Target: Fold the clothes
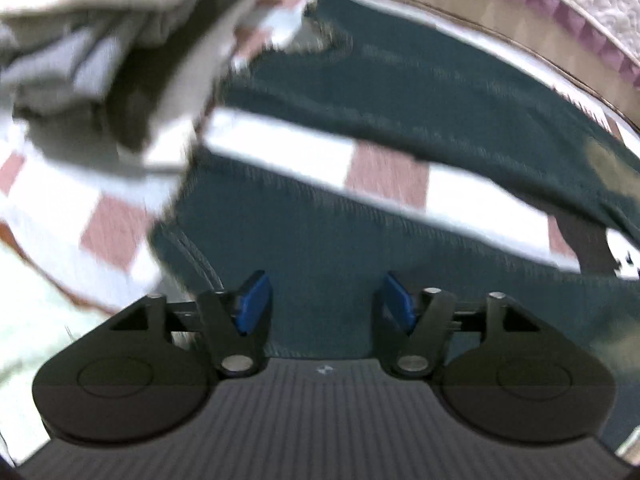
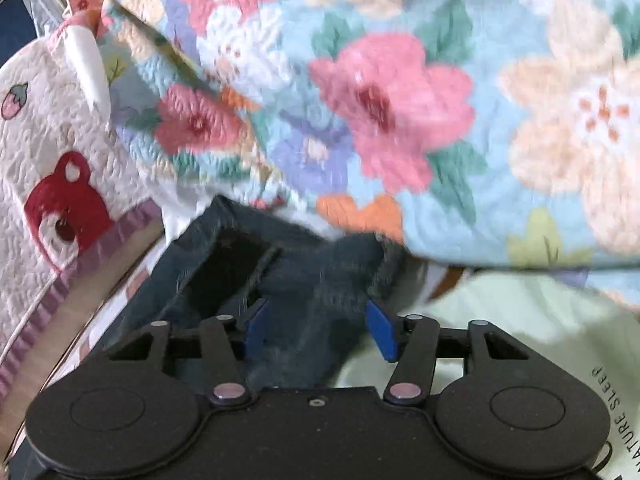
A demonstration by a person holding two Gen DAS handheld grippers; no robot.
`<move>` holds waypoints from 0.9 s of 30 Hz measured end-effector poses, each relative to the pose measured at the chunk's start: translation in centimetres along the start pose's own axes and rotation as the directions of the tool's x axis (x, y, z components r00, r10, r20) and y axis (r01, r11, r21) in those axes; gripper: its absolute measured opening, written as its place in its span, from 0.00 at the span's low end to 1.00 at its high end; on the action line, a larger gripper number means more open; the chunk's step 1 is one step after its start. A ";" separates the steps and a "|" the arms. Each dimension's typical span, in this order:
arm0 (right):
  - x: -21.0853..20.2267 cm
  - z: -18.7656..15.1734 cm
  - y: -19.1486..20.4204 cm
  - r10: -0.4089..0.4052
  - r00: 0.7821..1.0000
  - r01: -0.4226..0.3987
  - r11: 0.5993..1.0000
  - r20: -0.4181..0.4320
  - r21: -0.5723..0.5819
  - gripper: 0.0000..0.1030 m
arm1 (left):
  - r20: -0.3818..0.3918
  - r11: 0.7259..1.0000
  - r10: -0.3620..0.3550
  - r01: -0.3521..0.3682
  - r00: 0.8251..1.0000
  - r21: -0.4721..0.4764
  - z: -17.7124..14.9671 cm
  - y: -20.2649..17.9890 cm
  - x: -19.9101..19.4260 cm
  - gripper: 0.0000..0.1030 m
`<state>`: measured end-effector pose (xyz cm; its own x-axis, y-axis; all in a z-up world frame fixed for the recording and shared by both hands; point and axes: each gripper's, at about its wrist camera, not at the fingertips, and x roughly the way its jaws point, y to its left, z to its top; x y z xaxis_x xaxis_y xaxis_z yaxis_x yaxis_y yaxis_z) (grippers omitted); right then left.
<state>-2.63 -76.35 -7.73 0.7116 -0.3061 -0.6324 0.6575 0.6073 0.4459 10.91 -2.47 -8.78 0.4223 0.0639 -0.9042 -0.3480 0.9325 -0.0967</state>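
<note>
1. Left gripper [image 1: 323, 304]: jaws spread wide, blue pads [image 1: 256, 300] well apart, nothing pinched between them; dark teal garment [image 1: 320, 256] filling the gap behind and ahead, contact impossible to confirm through the blur.
2. Right gripper [image 2: 320, 330]: jaws likewise spread, pads [image 2: 382, 330] apart; bunched edge of the same dark garment [image 2: 304, 280] lying between and just beyond the fingers, apparently brushing the 9 o'clock pad, not clamped.
3. Outward in the left wrist view: garment sprawled from 6 o'clock up toward 1 o'clock, one long limb of cloth reaching to 3 o'clock, a strip of pink-and-white checked sheet [image 1: 384, 172] showing through the split between the two parts.
4. At 10 to 11 o'clock, a blurred heap of grey and beige clothes [image 1: 108, 60], whether folded or loose impossible to tell.
5. At 1 o'clock, a quilted cover with purple trim [image 1: 580, 28] beyond a tan border.
6. Outward in the right wrist view: floral quilt [image 2: 400, 100] from 11 to 3 o'clock, white quilt with a red bear print [image 2: 64, 200] at 9 o'clock, pale green bedding [image 2: 520, 320] at 4 o'clock.
7. Progress, as a judgement: early for this piece — garment spread out but rumpled, no crisp fold visible. Left to do: grip an edge, bring it over, flatten, add to the pile.
</note>
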 end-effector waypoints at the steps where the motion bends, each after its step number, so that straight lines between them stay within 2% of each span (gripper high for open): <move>1: 0.6 -0.2 0.1 0.012 1.000 -0.013 0.999 -0.023 -0.031 0.58 | -0.013 1.000 -0.019 0.019 1.000 -0.004 -0.6 -0.1 -0.1 0.61; 3: 1.7 -0.6 0.4 0.015 0.998 -0.021 0.995 -0.059 -0.095 0.58 | -0.023 1.000 -0.021 0.022 1.000 0.014 -1.4 -0.4 -0.5 0.61; 4: 2.5 -0.6 0.6 -0.014 0.998 0.006 0.992 -0.066 -0.123 0.58 | -0.020 1.000 -0.017 0.017 1.000 0.024 -1.6 -0.5 -0.7 0.61; 7: 5.6 0.2 0.0 -0.115 0.986 0.102 0.990 -0.125 -0.100 0.66 | -0.012 1.000 -0.013 0.013 1.000 0.014 -2.0 -0.1 -1.3 0.62; 8: 6.1 0.6 0.2 -0.131 0.983 0.119 0.988 -0.127 -0.094 0.66 | -0.012 1.000 -0.015 0.015 1.000 0.000 -1.9 0.3 -1.5 0.62; 9: 6.4 1.0 0.6 -0.141 0.983 0.130 0.987 -0.119 -0.094 0.61 | -0.011 1.000 -0.015 0.015 1.000 -0.018 -1.9 0.8 -1.8 0.62; 10: 6.0 1.4 1.4 -0.119 0.988 0.107 0.987 -0.097 -0.121 0.24 | -0.009 0.999 -0.016 0.015 1.000 -0.035 -1.9 1.2 -2.0 0.62; 11: 5.2 1.9 2.3 -0.081 0.994 0.069 0.984 -0.070 -0.163 0.10 | -0.002 0.999 -0.017 0.017 1.000 -0.046 -1.9 1.6 -2.3 0.62; 13: 1.7 2.7 3.2 0.030 0.998 -0.018 0.982 0.060 -0.188 0.08 | 0.005 0.998 -0.012 0.012 1.000 -0.060 -2.2 2.3 -2.9 0.63; 16: -1.2 2.0 3.2 -0.047 0.980 0.087 0.974 0.192 -0.208 0.07 | 0.008 0.997 0.003 -0.002 1.000 -0.072 -2.9 3.3 -3.5 0.66; 17: -1.0 1.5 2.9 -0.091 0.977 0.133 0.968 0.194 -0.214 0.07 | -0.002 0.997 -0.005 0.005 1.000 -0.075 -3.3 3.7 -3.5 0.66; 19: 1.1 0.3 1.0 -0.171 0.978 0.189 0.968 0.121 -0.163 0.07 | -0.020 0.997 -0.019 0.017 1.000 -0.079 -4.1 4.3 -3.5 0.66; 22: 2.3 -0.9 -1.3 -0.171 0.983 0.175 0.983 0.069 -0.054 0.07 | -0.020 0.999 -0.006 0.005 1.000 -0.049 -4.9 4.8 -4.5 0.67; 27: 2.3 -1.8 -2.2 -0.153 0.987 0.153 0.988 0.054 -0.001 0.15 | -0.012 0.998 0.048 -0.048 0.999 -0.034 -5.6 5.8 -6.4 0.69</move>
<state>-2.88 -77.09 -11.29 0.6149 -0.4345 -0.6581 0.7586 0.5538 0.3432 1.51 0.50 -5.92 0.3954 0.1041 -0.9126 -0.3963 0.9156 -0.0673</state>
